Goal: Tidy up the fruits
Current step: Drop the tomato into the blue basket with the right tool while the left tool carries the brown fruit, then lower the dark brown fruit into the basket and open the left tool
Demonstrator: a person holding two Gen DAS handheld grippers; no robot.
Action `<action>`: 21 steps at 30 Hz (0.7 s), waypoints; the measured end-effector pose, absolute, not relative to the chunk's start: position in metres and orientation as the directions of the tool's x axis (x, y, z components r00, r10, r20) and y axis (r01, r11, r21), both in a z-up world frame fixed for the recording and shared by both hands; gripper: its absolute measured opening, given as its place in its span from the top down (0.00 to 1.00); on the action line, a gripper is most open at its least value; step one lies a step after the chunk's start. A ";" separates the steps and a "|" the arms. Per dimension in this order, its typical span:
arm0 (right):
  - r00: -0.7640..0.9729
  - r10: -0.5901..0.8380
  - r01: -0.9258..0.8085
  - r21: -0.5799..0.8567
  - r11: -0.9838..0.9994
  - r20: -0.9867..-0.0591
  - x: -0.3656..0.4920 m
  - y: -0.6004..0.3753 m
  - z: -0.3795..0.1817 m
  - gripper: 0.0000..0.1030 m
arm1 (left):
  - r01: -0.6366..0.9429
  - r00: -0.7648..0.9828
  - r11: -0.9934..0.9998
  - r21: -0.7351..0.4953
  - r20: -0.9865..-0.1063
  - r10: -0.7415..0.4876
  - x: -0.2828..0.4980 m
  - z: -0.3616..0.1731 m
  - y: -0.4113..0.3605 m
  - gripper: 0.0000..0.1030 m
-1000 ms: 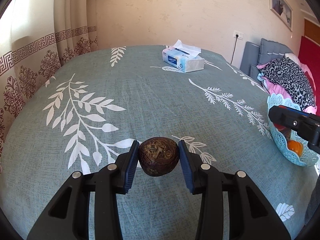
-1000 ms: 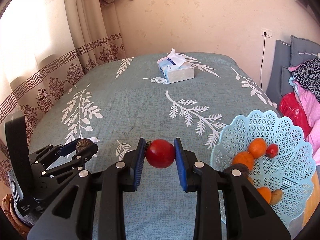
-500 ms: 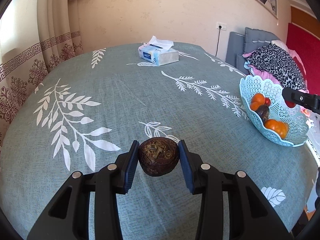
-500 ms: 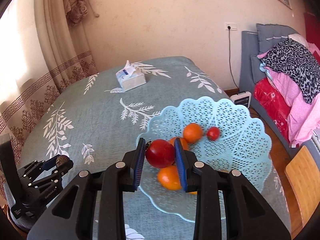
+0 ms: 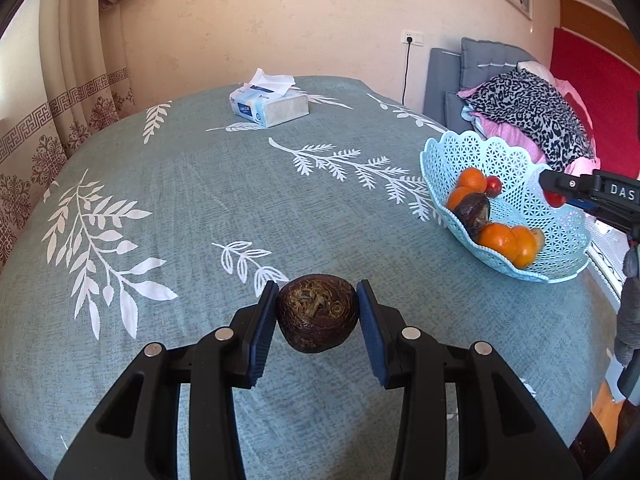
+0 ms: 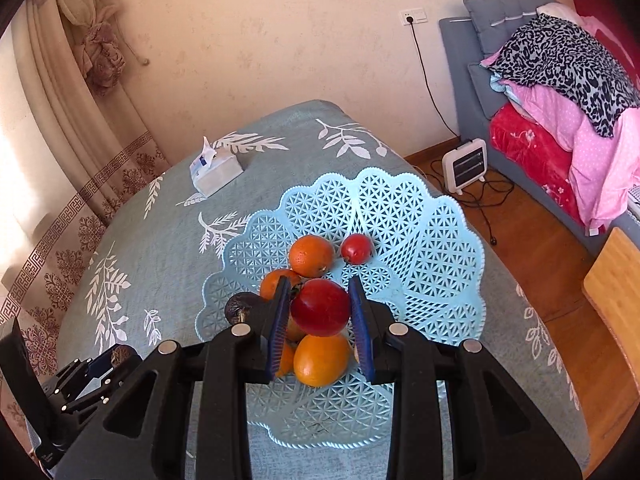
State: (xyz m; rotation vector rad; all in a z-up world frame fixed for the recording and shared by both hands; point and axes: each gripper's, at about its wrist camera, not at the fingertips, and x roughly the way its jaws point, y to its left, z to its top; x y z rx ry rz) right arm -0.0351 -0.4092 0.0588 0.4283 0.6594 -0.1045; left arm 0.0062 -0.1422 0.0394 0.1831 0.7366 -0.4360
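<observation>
My left gripper point(image 5: 317, 314) is shut on a dark brown wrinkled fruit point(image 5: 317, 318), held above the teal tablecloth left of the basket. My right gripper point(image 6: 320, 308) is shut on a red tomato point(image 6: 320, 307) and holds it over the light blue lattice basket point(image 6: 420, 240). The basket holds several oranges point(image 6: 311, 255), a small red tomato point(image 6: 357, 249) and a dark fruit point(image 6: 239, 306). In the left wrist view the basket point(image 5: 516, 160) sits at the right, with my right gripper point(image 5: 557, 197) and its tomato above its far side.
A tissue box point(image 5: 269, 103) stands at the far side of the table. The table edge runs just right of the basket. Beyond it are a wooden floor, a small white heater point(image 6: 466, 164), a sofa with piled bedding point(image 6: 560, 92) and a wooden stool point(image 6: 616, 280).
My right gripper has carried the tomato from beside the basket to above its middle. My left gripper has moved right toward the basket with the brown fruit still in it.
</observation>
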 end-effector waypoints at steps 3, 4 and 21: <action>0.777 0.055 0.219 0.351 0.910 -0.628 -0.025 -0.406 0.051 0.71 | 0.453 0.657 0.891 0.022 -0.684 -0.317 0.004 0.041 -0.147 0.61; 0.773 0.057 0.219 0.349 0.911 -0.632 -0.022 -0.405 0.049 0.71 | 0.454 0.657 0.891 0.024 -0.684 -0.316 0.004 0.041 -0.148 0.61; 0.825 -0.097 0.306 0.295 0.905 -0.557 -0.048 -0.423 0.062 0.50 | 0.500 0.655 0.865 0.042 -0.671 -0.347 0.003 0.060 -0.181 0.61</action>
